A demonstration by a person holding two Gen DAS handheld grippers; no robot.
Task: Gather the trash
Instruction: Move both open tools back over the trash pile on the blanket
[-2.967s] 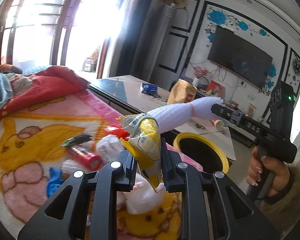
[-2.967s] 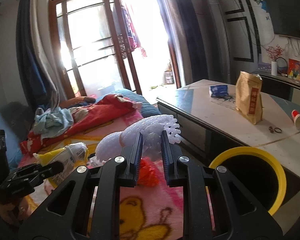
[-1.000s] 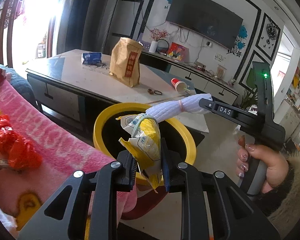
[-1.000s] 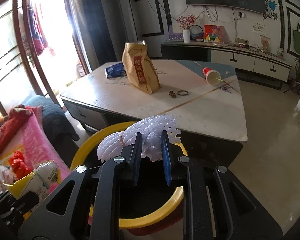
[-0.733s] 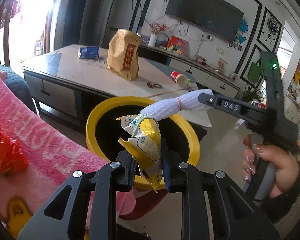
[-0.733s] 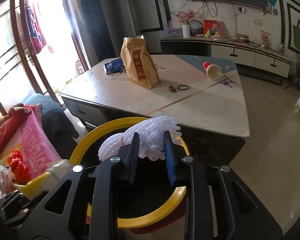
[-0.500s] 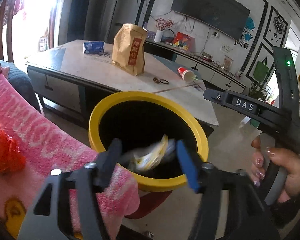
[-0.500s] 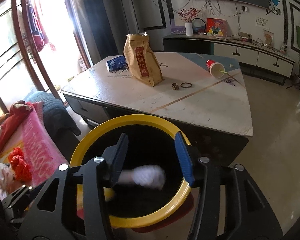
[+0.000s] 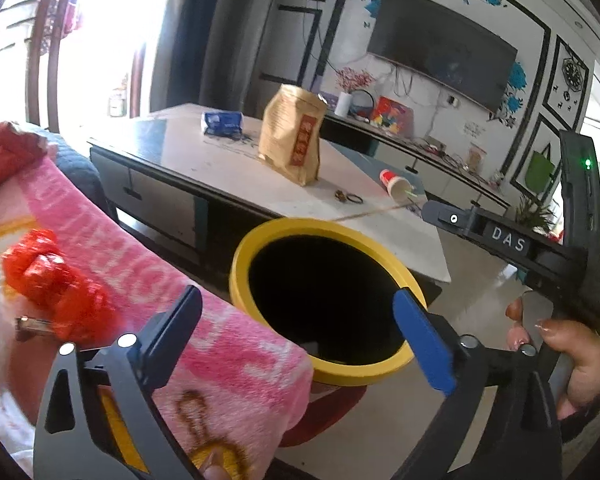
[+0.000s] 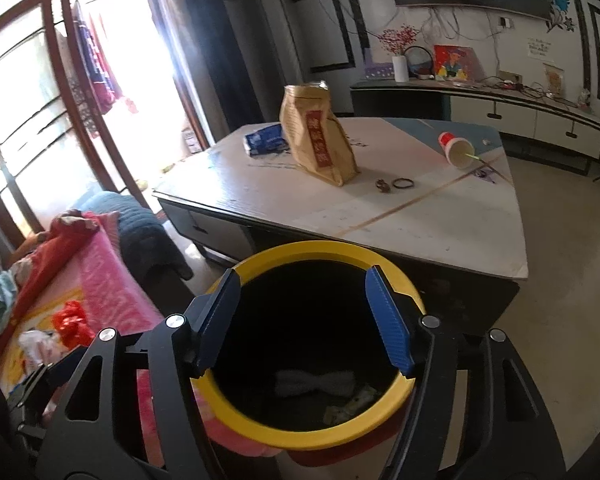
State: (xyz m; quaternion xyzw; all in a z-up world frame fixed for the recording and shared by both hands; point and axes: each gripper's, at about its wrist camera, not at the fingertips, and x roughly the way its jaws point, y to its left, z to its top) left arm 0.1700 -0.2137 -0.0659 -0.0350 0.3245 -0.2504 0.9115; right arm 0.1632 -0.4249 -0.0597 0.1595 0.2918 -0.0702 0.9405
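Both of your grippers are spread wide with nothing between the fingers: the left gripper [image 9: 296,320] hangs over the near side of the yellow-rimmed bin [image 9: 260,236], and the right gripper [image 10: 304,316] frames the bin's mouth from above. Down in the dark of the bin you can make out the white foam net [image 10: 316,384] lying flat with a scrap of yellow wrapper [image 10: 352,402] just beside it, so this drop looks finished, and the step in hand is to go for the next piece. The nearest trash is the crumpled red plastic bag [image 9: 48,280] on the pink blanket [image 9: 160,292], well to the left of the bin, with something white at the very edge of the left view that is too blurred to name. Swing the left gripper over to the bag with its fingers wide, and come down on the bulk of the crumple, not a loose corner, since thin film is likely to slip or tear. Close only on plastic; the fleece beneath could bunch up into the grip
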